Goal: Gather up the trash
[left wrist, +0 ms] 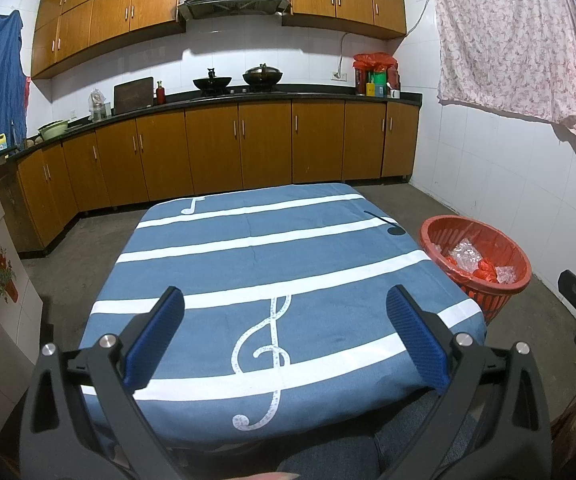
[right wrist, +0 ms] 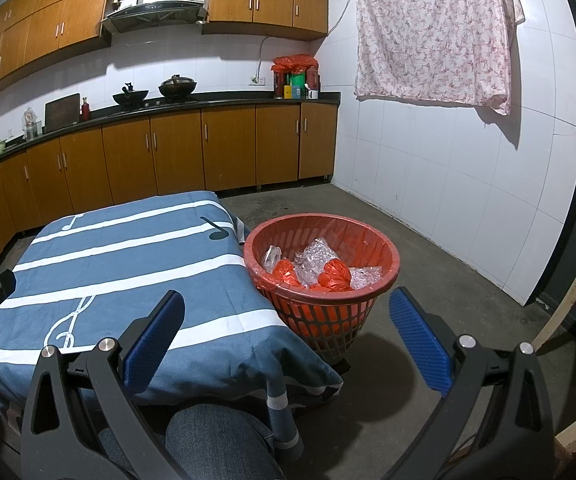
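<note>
Both the left tongs (left wrist: 286, 336) and right tongs (right wrist: 288, 338) gaped wide and empty over a bare tabletop (left wrist: 288, 248), the trash (right wrist: 319, 266) already in the basket (right wrist: 383, 276), so collecting looked finished.

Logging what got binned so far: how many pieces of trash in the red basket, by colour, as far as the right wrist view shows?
In the red basket:
Red plastic bags: 2
Clear crumpled plastic pieces: 3 visible
Total: 5 visible; more may lie hidden underneath.
</note>
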`<state>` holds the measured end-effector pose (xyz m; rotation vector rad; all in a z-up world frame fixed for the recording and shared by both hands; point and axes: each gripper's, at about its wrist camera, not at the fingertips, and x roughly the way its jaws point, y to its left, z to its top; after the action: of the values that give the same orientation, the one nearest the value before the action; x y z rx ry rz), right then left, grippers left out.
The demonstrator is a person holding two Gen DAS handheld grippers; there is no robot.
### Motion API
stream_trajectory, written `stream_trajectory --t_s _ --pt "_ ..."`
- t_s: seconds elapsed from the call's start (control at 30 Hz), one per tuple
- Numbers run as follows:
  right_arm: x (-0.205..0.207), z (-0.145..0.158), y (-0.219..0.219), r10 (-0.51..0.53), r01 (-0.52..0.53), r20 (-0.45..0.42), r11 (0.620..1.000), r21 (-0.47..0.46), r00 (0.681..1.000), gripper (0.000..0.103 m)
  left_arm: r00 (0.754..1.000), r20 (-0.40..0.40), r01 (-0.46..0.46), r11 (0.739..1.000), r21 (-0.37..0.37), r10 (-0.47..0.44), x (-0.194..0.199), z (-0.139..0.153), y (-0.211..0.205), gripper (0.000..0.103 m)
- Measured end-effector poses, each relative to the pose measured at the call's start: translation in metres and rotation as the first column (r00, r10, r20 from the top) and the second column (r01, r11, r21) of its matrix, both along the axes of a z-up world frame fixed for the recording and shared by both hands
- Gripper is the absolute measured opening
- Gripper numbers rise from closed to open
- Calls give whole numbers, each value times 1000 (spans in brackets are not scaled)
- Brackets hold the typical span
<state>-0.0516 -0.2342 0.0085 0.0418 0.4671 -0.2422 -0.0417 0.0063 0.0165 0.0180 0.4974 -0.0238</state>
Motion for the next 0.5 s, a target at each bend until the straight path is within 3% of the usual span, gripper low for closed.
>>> stream_trajectory --t_s 0.5 --pt "0 0 0 -1 1 0 1000 0 1000 101 1000 -2 1 1000 1 -1 0 0 0 99"
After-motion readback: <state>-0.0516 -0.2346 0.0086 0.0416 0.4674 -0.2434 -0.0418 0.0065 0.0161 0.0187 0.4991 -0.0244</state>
